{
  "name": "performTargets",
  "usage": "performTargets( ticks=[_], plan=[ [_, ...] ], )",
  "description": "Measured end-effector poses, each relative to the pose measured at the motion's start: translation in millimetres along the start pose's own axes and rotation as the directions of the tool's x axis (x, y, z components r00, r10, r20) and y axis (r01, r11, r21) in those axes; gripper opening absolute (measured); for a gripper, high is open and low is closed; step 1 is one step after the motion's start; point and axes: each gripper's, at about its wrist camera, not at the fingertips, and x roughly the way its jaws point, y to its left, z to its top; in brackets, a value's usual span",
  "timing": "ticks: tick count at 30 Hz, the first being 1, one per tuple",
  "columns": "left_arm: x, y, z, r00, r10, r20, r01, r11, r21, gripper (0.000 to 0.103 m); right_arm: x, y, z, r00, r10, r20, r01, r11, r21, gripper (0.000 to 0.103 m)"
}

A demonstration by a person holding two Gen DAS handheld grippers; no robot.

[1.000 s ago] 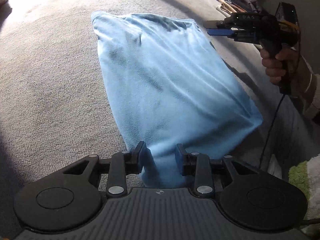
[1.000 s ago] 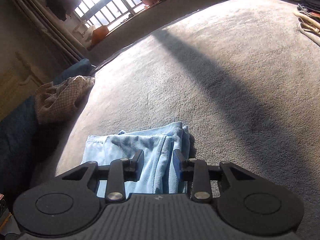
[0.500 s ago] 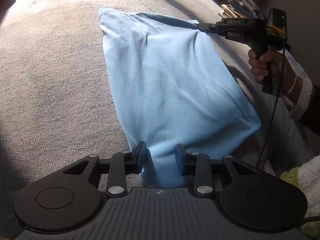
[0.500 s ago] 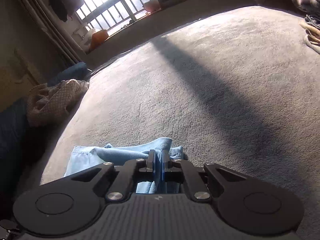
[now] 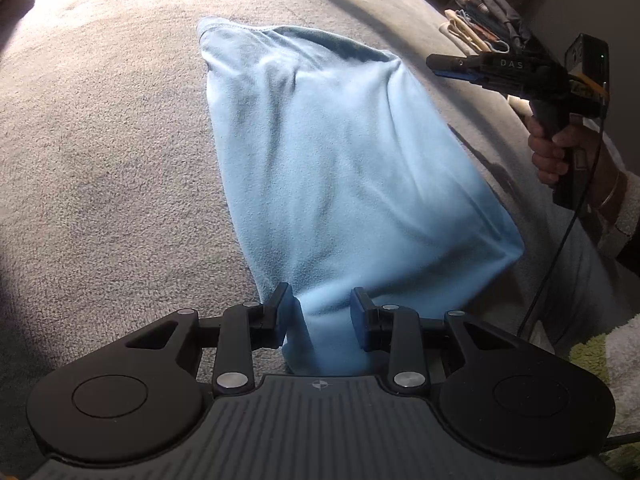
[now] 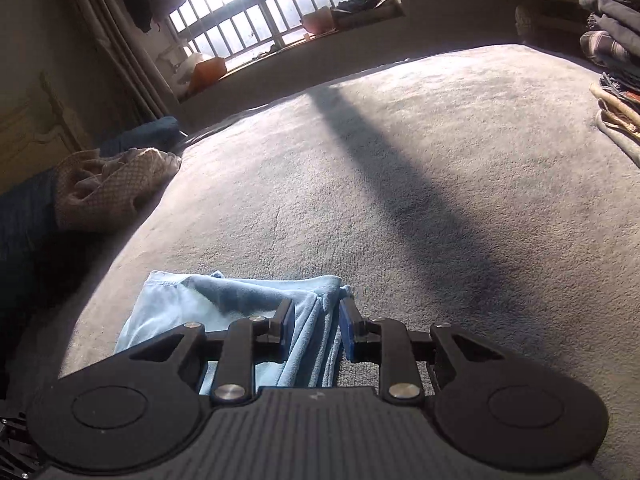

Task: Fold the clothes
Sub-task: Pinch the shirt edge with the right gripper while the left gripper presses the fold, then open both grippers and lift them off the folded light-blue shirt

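A light blue garment (image 5: 340, 168) lies folded into a long shape on the grey bed cover (image 5: 100, 160). My left gripper (image 5: 320, 308) stands open over its near end, with the cloth running loose between the two fingers. In the left wrist view, a hand (image 5: 548, 152) holds my right gripper (image 5: 436, 66) just right of the garment's far right corner, apart from it. In its own view the right gripper (image 6: 314, 320) is open, and the layered edge of the blue garment (image 6: 224, 300) shows between and below its fingers.
A stack of folded clothes (image 6: 616, 80) sits at the bed's right edge, also in the left view as the stack (image 5: 484, 28). A crumpled patterned cloth (image 6: 108, 184) lies at the far left. A green and white towel (image 5: 600, 356) lies near right. Grey cover stretches toward the barred window (image 6: 280, 8).
Half a second ago my right gripper was shut on the garment's far corner; it has now opened and drawn back to the right. My left gripper stays open in place.
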Motion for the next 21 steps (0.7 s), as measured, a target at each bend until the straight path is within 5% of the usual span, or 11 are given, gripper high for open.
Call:
performTargets(
  ticks=[3,6,11,16,21],
  plan=[
    [-0.5,0.9,-0.1,1.000,0.003,0.004,-0.003,1.000,-0.008,0.032,-7.3,33.7,-25.7,0.988,0.109,-0.110,-0.128,0.974,-0.188,0.024],
    [0.2,0.8,1.4,1.000,0.008,0.009,-0.008,1.000,-0.013,0.032,-2.2,39.4,-49.2,0.979,-0.049,-0.195,-0.020,0.941,-0.339,0.021],
    [1.2,-2.9,2.0,0.999,0.025,0.022,-0.024,1.000,-0.007,0.032,-27.5,26.3,-41.9,0.981,-0.158,-0.112,0.117,0.945,-0.307,0.021],
    [2.2,-6.8,2.5,0.999,0.042,0.034,-0.042,0.999,0.001,0.032,-41.3,58.0,-48.1,0.986,0.059,-0.154,-0.111,0.926,-0.362,0.021],
    [2.8,-10.7,2.2,0.997,0.058,0.047,-0.059,0.998,0.009,0.032,-29.4,46.4,-83.2,0.922,0.060,-0.382,-0.208,0.910,-0.358,0.020]
  ],
)
